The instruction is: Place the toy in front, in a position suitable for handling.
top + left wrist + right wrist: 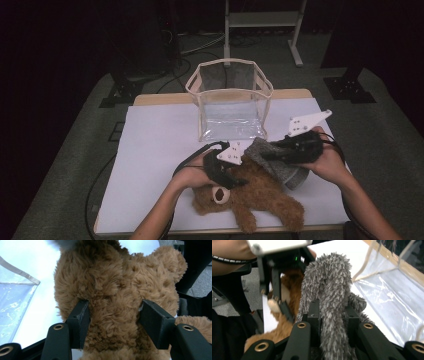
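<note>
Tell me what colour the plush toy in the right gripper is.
Grey, flecked with lighter tips: the grey plush toy shows best in the right gripper view.

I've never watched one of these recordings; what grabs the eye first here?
Two soft toys near the table's front edge: a brown teddy bear clamped by the left gripper, and a grey plush toy pinched in the right gripper. Behind them stands an empty clear bag.
</note>
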`<state>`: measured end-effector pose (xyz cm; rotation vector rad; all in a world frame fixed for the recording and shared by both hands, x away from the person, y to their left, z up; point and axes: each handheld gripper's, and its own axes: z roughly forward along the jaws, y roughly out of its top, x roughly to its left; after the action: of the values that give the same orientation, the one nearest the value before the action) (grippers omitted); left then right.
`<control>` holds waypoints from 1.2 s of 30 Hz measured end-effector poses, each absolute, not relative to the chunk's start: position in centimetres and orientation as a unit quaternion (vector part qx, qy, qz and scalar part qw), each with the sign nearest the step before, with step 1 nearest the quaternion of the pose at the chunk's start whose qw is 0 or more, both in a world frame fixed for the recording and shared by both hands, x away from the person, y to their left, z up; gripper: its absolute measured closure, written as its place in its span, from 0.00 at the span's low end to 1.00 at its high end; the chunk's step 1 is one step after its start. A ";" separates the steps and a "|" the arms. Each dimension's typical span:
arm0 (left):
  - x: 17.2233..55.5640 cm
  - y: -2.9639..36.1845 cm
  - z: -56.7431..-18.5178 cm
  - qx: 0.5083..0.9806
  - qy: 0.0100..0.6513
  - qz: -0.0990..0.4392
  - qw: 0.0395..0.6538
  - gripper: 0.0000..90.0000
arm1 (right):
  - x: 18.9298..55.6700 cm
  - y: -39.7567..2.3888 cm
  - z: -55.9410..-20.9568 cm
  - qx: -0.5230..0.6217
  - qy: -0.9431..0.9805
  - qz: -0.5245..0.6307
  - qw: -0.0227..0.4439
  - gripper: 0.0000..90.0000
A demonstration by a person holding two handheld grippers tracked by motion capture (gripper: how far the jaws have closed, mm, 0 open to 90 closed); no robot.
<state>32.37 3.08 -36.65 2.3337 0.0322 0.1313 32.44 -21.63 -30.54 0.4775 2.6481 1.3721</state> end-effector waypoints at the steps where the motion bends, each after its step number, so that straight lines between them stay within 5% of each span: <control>1: 32.4 3.1 -36.7 0.919 0.012 0.051 0.391 0.46 | 32.6 -21.2 -30.5 0.157 0.875 0.453 0.059 0.80; 7: 32.4 3.5 -36.7 0.920 0.012 0.053 0.388 0.45 | 34.1 -18.7 -32.6 0.164 0.897 0.410 0.037 0.81; 17: 31.9 8.9 -34.9 0.907 0.052 0.080 0.409 0.44 | 34.9 -20.7 -35.4 0.205 0.886 0.415 0.013 0.82; 29: 31.5 11.7 -37.2 0.899 0.087 0.057 0.426 0.47 | 35.4 -20.2 -34.8 0.203 0.894 0.398 0.023 0.82; 36: 31.3 11.2 -37.4 0.899 0.082 0.062 0.426 0.48 | 34.3 -17.6 -31.5 0.156 0.895 0.417 0.040 0.83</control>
<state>31.31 11.16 -37.37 2.2472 0.2060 0.1550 34.27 -17.62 -31.50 0.4783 2.7414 1.2779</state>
